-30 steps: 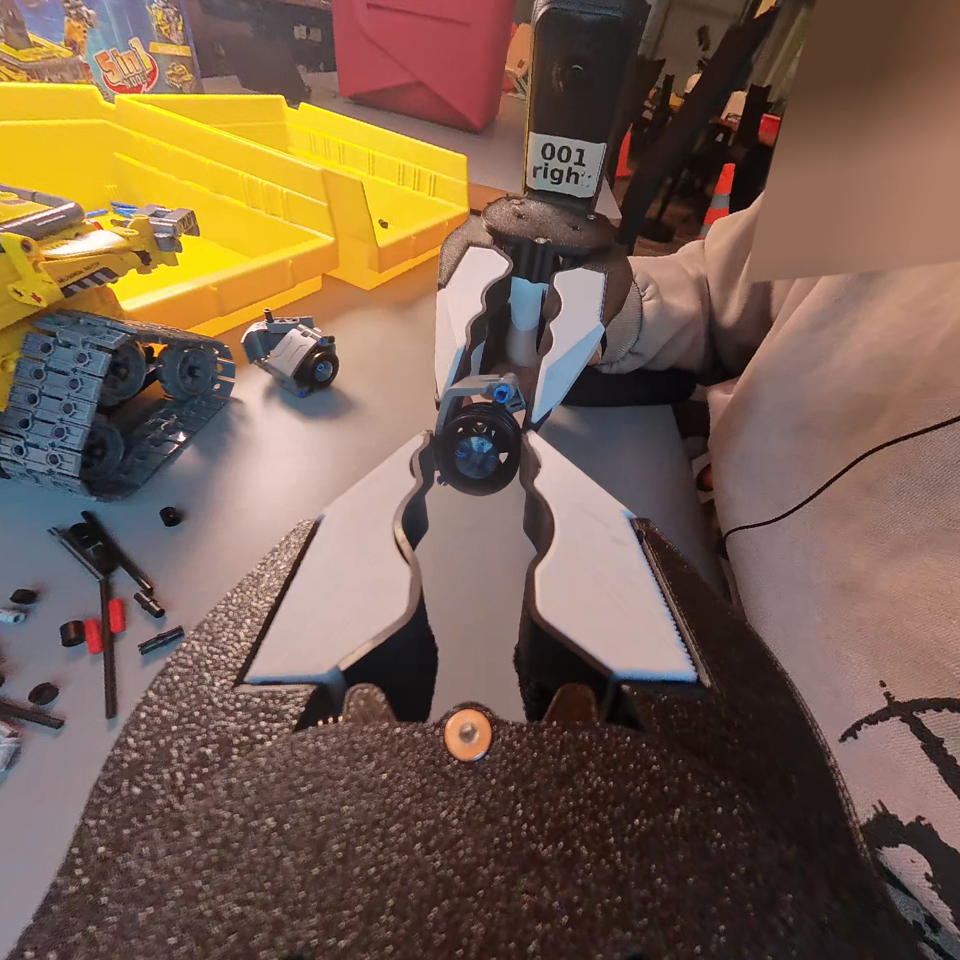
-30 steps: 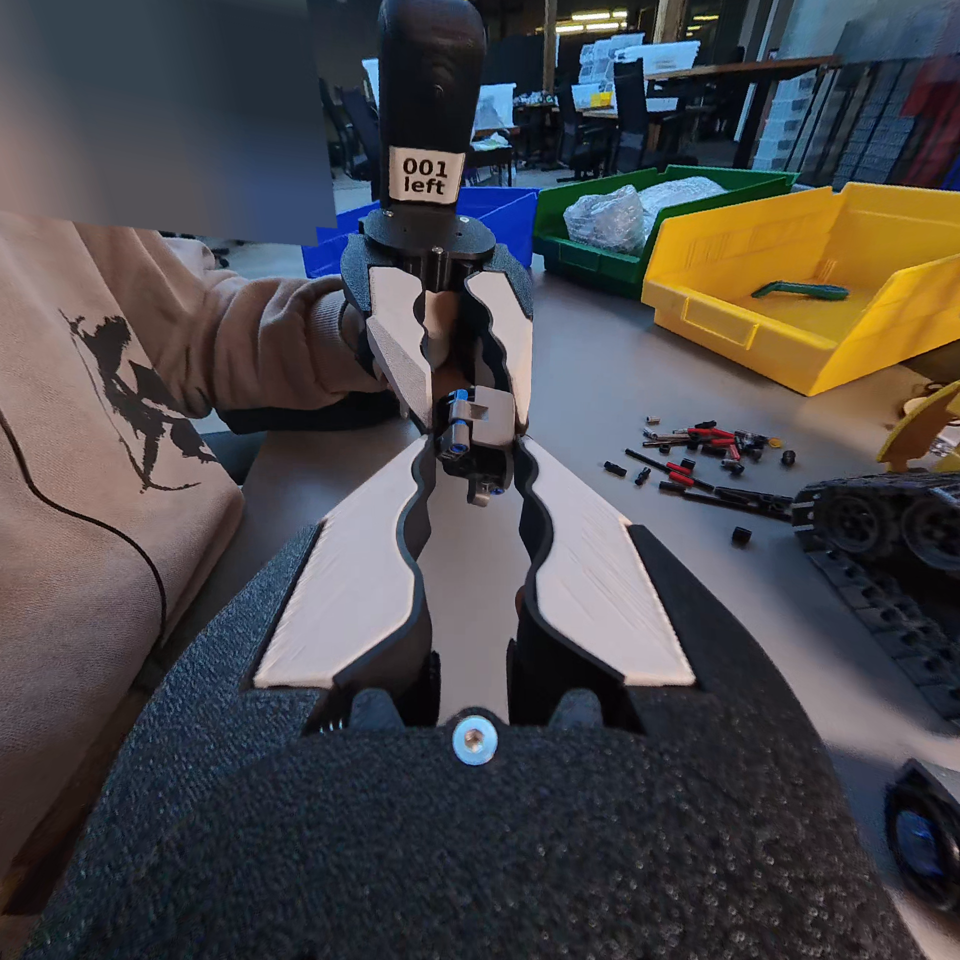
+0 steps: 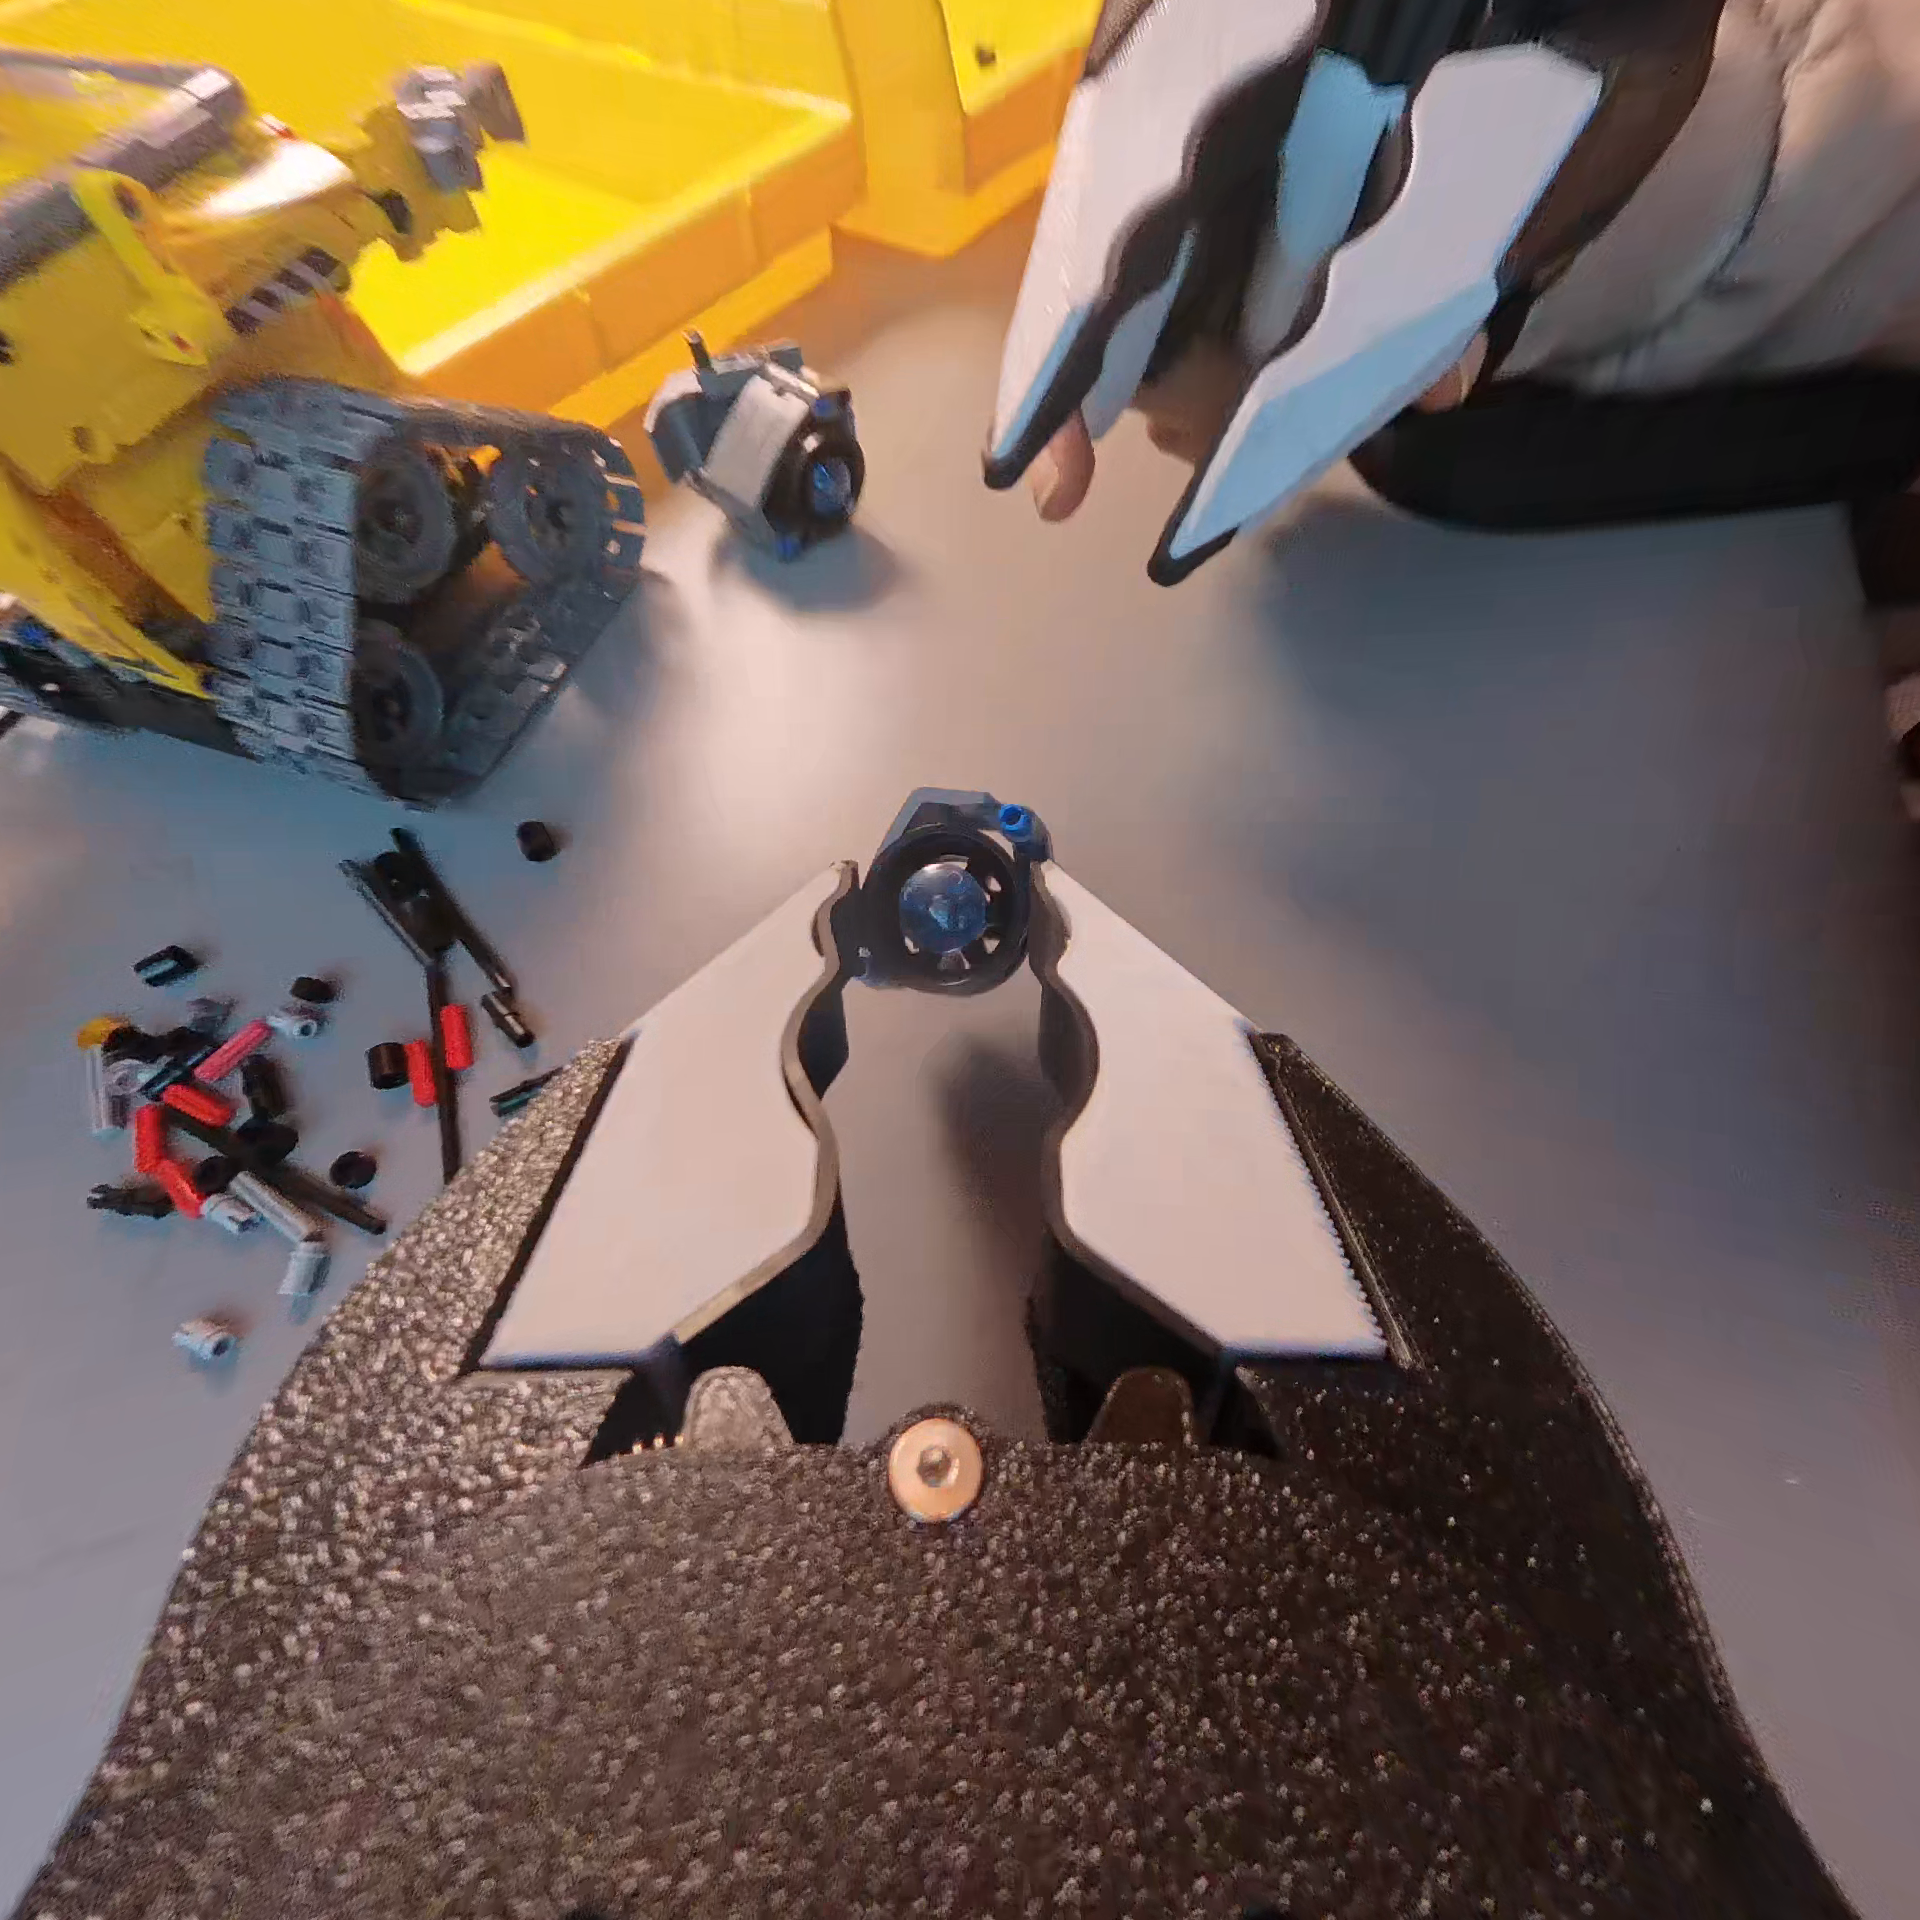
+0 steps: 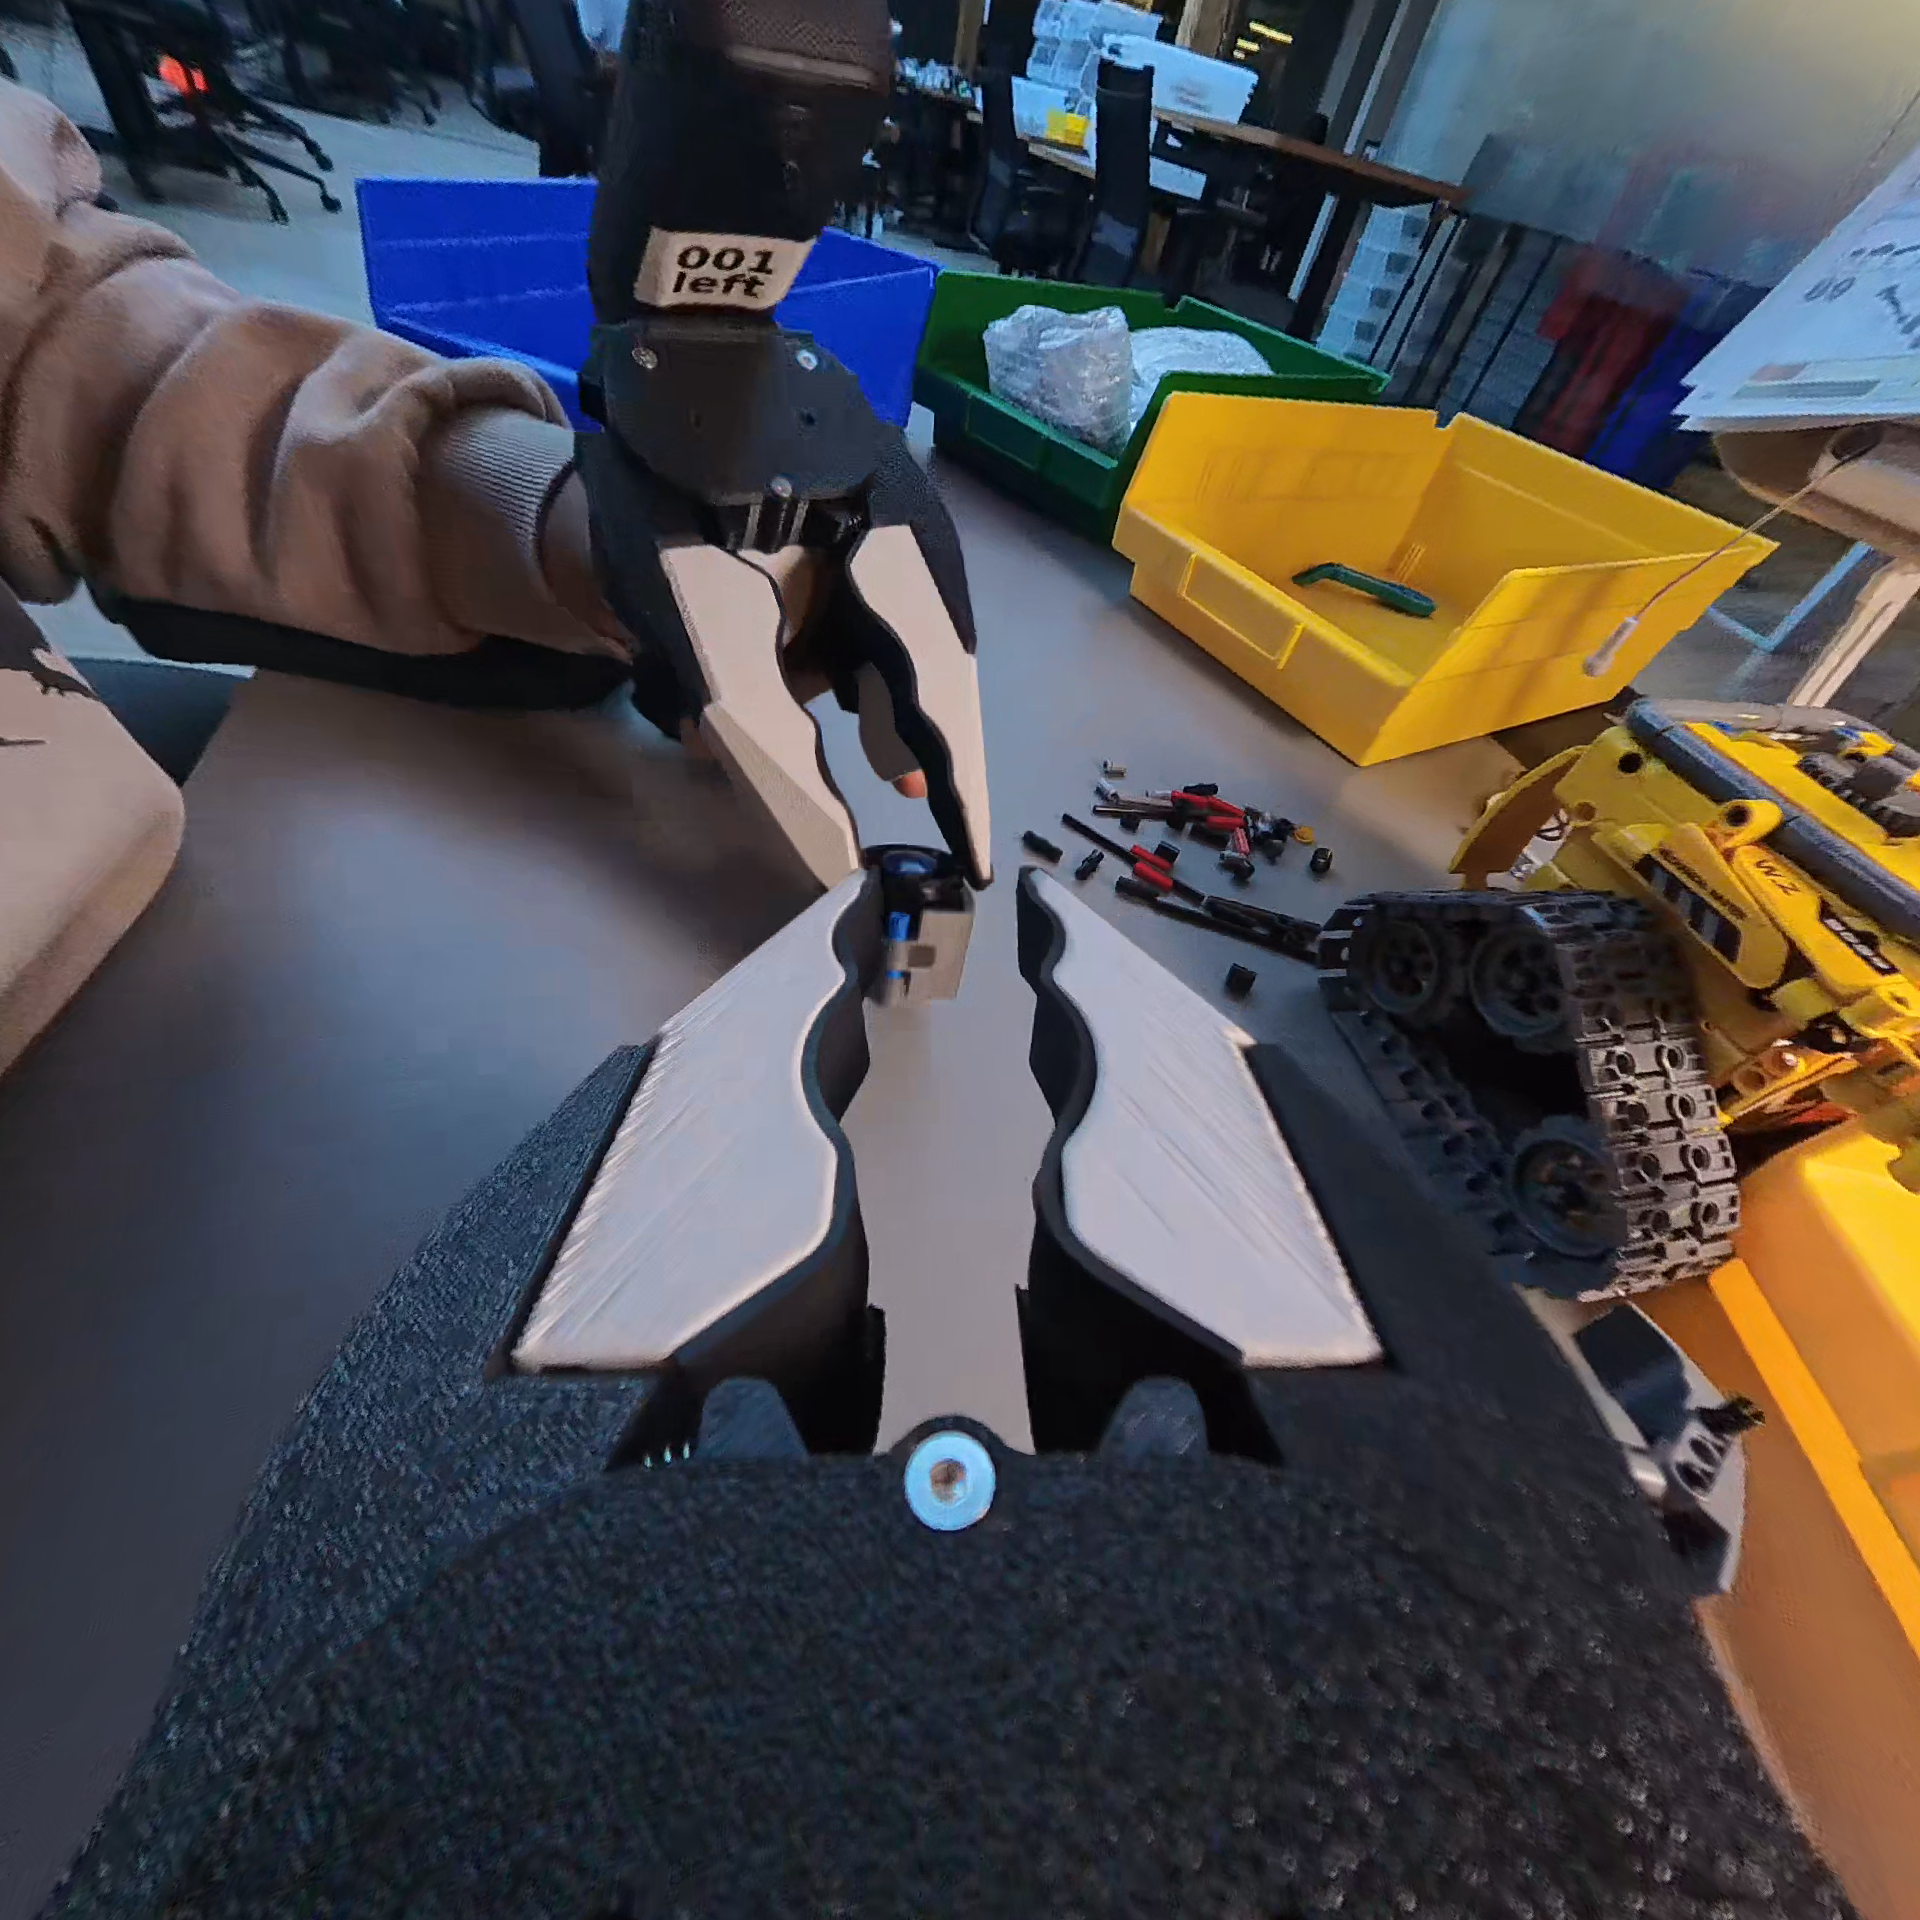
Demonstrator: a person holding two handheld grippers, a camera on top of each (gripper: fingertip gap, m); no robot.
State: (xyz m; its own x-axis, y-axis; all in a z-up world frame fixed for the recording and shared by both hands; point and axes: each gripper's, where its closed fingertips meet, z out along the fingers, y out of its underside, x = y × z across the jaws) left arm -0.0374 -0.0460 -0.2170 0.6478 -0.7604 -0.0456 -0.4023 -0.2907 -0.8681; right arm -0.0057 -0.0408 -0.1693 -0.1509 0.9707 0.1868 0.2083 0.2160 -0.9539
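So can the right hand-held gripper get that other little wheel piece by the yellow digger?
Probably yes. The right hand-held gripper is open and empty, and the bare table lies between it and the wheel piece. Nothing blocks the way; the digger sits beside it.

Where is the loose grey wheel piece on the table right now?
In the left wrist view, the grey wheel piece lies upper centre, between the tracked yellow vehicle and the right gripper.

My wide-angle views bend at the edges; warm glare on the yellow bins (image 3: pixel 582 197), motion blur up top, soft shadows below.
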